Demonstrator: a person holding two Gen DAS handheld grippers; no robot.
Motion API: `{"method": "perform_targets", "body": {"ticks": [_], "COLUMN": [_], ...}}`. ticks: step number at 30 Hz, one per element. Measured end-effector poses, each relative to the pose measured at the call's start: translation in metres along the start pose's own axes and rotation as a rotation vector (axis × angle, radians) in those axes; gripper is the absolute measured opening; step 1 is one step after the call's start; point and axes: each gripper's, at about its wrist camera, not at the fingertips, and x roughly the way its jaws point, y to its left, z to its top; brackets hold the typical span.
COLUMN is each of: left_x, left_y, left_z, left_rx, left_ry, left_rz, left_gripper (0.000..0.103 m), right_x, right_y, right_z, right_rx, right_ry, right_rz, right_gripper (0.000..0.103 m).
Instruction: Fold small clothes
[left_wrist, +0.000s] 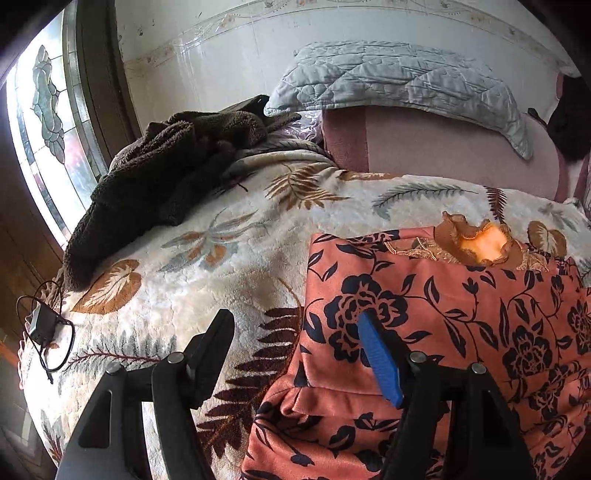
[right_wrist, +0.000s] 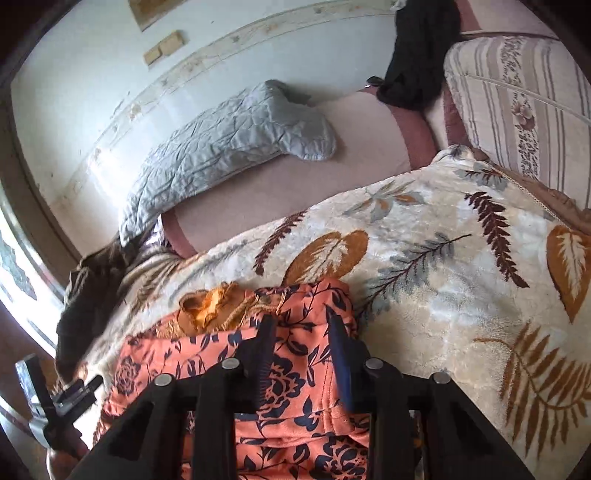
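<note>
Writing: no words or brand names can be read on anything.
Dress: one small orange dress (left_wrist: 443, 314) with dark blue flowers and leaves all over it. It has a brown frilly collar (left_wrist: 476, 240) with gold trim at the far end.
Dress shape: it is partly folded, with a straight folded edge on its left side in the left wrist view and bunchy folds at the near end.
Where the dress is: it lies on the cream blanket (left_wrist: 221, 258) on the bed, at the near part, under both grippers.
Left gripper: the left gripper (left_wrist: 295, 325) has its jaws wide apart. One black finger is over the blanket and the blue finger is over the dress. Nothing is pinched.
Right gripper: the right gripper (right_wrist: 303, 328) hangs over the dress with a small gap between its jaws. The dress shows through the gap and the pads do not press on it.
Blanket: one fluffy blanket with brown, orange and grey leaves.
Pillows: one grey quilted pillow (left_wrist: 399, 81) on one pink pillow (left_wrist: 443, 147), by the white wall.
Brown cloth: one fuzzy dark brown cloth (left_wrist: 159, 173) in a heap near the window.
Charger: one black charger with a cord (left_wrist: 42, 325) at the blanket's edge.
Window: one window with coloured glass (left_wrist: 44, 110).
</note>
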Motion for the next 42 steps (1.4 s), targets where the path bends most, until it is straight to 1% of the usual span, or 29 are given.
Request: {"method": "perform_targets", "body": {"ticks": [2,4,5,6,7,8,9,11,12,13,14,16,17,19,22,26,30,33,38,39,40,41,42], "left_x": [0.007,0.021,0.03,0.038,0.043,0.043,0.04,0.031,0.025,0.02,0.014,0.004,-0.001,-0.01,-0.02,-0.022,-0.021,-0.019,-0.015,-0.014,-0.012,-0.01,-0.007], "left_y": [-0.005,-0.012,-0.016,-0.018,-0.019,-0.018,-0.017,-0.015,-0.014,-0.013,-0.013,-0.014,-0.015,-0.018,-0.02,-0.021,-0.02,-0.019,-0.019,-0.019,-0.02,-0.022,-0.023], "left_z": [-0.002,-0.009,-0.013,-0.018,-0.023,-0.024,-0.024,-0.02,-0.019,-0.017,-0.015,-0.01,-0.008,-0.006,-0.004,-0.002,-0.002,-0.001,-0.001,-0.001,-0.001,-0.001,-0.002], "left_rx": [0.017,0.048,0.071,0.089,0.097,0.09,0.089,0.086,0.076,0.072,0.073,0.076,0.077,0.082,0.09,0.086,0.07,0.061,0.045,0.045,0.047,0.049,0.052], "left_ry": [0.029,0.096,0.135,0.17,0.195,0.188,0.183,0.16,0.137,0.114,0.093,0.05,0.029,-0.004,-0.041,-0.044,-0.039,-0.033,-0.021,-0.019,-0.017,-0.013,-0.009], "left_rz": [-0.004,-0.007,0.006,0.024,0.03,0.023,0.02,-0.003,-0.011,-0.015,-0.019,-0.029,-0.033,-0.041,-0.05,-0.059,-0.068,-0.072,-0.073,-0.073,-0.072,-0.066,-0.057], "left_gripper": [0.07,0.07,0.07,0.07,0.071,0.071,0.071,0.07,0.07,0.07,0.07,0.07,0.07,0.07,0.071,0.073,0.073,0.075,0.077,0.078,0.079,0.083,0.087], "right_x": [0.013,0.034,0.046,0.061,0.078,0.094,0.098,0.089,0.081,0.073,0.065,0.054,0.052,0.055,0.061,0.075,0.098,0.094,0.064,0.061,0.06,0.062,0.066], "right_y": [0.01,0.015,0.014,0.01,0.005,0.0,-0.003,0.003,0.007,0.01,0.015,0.025,0.031,0.038,0.043,0.042,0.032,0.032,0.035,0.033,0.03,0.026,0.022], "right_z": [-0.008,-0.014,-0.017,-0.023,-0.029,-0.037,-0.041,-0.035,-0.032,-0.029,-0.027,-0.024,-0.022,-0.023,-0.027,-0.035,-0.045,-0.043,-0.031,-0.029,-0.027,-0.027,-0.028], "right_rx": [-0.015,-0.013,-0.002,0.01,0.015,0.014,0.01,-0.012,-0.002,0.009,0.006,-0.016,-0.022,-0.028,-0.038,-0.047,-0.052,-0.049,-0.039,-0.025,-0.014,-0.004,0.009], "right_ry": [0.054,0.11,0.148,0.197,0.267,0.333,0.333,0.296,0.268,0.238,0.205,0.154,0.147,0.156,0.193,0.249,0.338,0.329,0.202,0.187,0.18,0.184,0.195], "right_rz": [0.018,0.008,-0.004,-0.032,-0.064,-0.095,-0.093,-0.091,-0.062,-0.021,0.001,0.008,0.021,0.025,0.025,-0.001,-0.055,-0.046,-0.028,-0.029,-0.036,-0.051,-0.063], "right_gripper": [0.03,0.03,0.03,0.03,0.03,0.028,0.028,0.029,0.031,0.031,0.031,0.031,0.031,0.031,0.031,0.031,0.032,0.032,0.033,0.035,0.042,0.05,0.063]}}
